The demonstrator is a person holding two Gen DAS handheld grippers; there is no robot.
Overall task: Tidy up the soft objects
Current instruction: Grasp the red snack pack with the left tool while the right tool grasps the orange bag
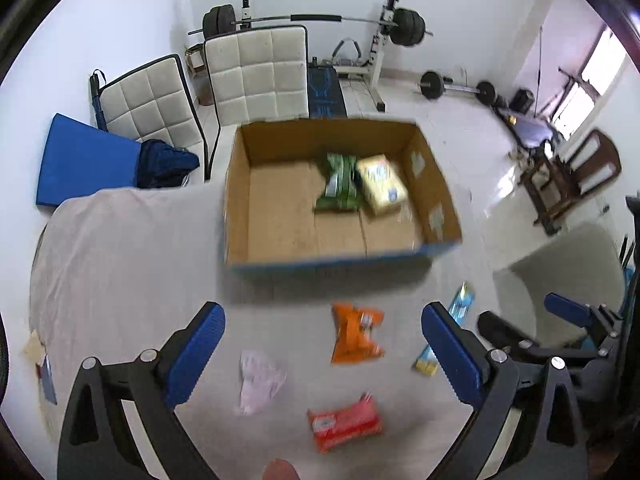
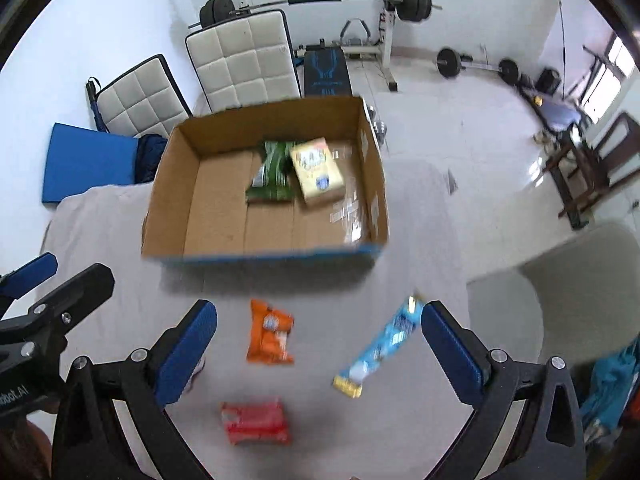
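- Left wrist view: left gripper [image 1: 323, 354] spread wide, nothing between its blue pads, hovering over cloth-covered table [image 1: 120, 264].
- Right wrist view: right gripper [image 2: 319, 350] also spread wide, empty.
- Cardboard box [image 1: 236, 184] sits at far side of table, top open. Inside, twd back-right: green packet [image 1: 339, 182] w/ yellow packet [image 1: 382, 184] touching its right side.
- On cloth, near side of box: orange packet [image 1: 355, 333], roughly between left gripper's pads.
- Red packet [image 1: 344, 424] nearer cam, apart from orange one.
- Pink soft item [image 1: 259, 382] left of red packet, crumpled; kind can't tell, blurred.
- Light-blue long packet [image 2: 382, 346] lies diagonal, yellow end nearest cam, just beside right gripper's right pad; touching or not, can't tell.
- Bkgd: two quilted white cushions [image 1: 256, 76] leaning at wall, barbell rack [image 1: 384, 20] behind, blue mat [image 1: 84, 160] on floor left.
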